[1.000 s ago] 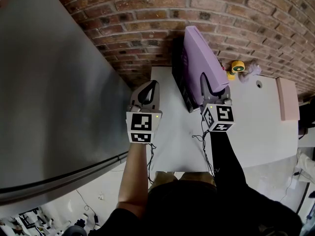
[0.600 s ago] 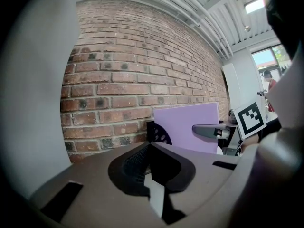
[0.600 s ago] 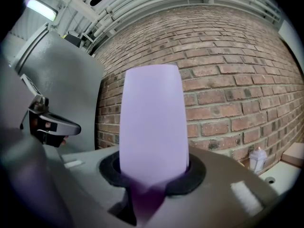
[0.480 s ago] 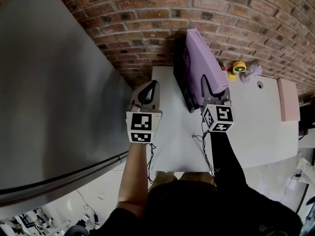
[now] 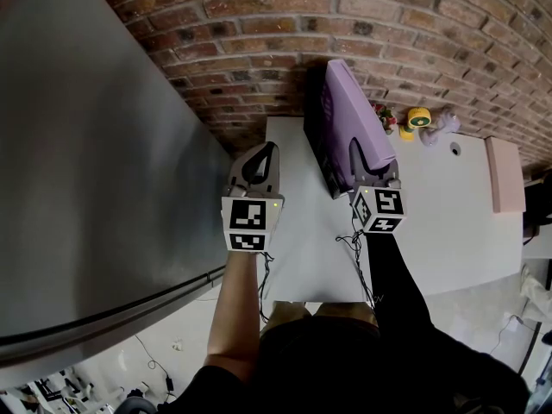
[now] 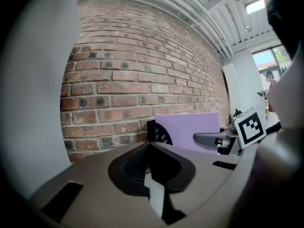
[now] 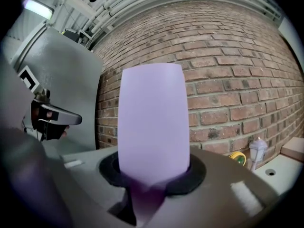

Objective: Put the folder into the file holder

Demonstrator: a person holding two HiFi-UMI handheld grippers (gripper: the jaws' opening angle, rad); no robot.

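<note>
A broad grey panel (image 5: 86, 145) fills the left of my head view, and a brick wall (image 5: 388, 24) runs across the top. The white counter (image 5: 448, 222) reaches from me to that wall.

The purple folder (image 5: 354, 110) stands on its edge at the far end of the counter, tall and tilted a little, close to the bricks. The black file holder (image 5: 316, 145) stands at the wall, its perforated side touching the folder's left face. I cannot tell whether the folder's lower edge sits inside it.

My right gripper (image 5: 371, 160) is clamped on the folder's near edge, the purple sheet rising straight up from between the jaws. My left gripper (image 5: 263, 155) hovers over the counter, well apart from the holder, jaws pressed together with nothing between them.

Off to the right a pink box (image 5: 503, 175) lies flat on the counter. A small yellow object (image 5: 418, 116) sits by the wall.
</note>
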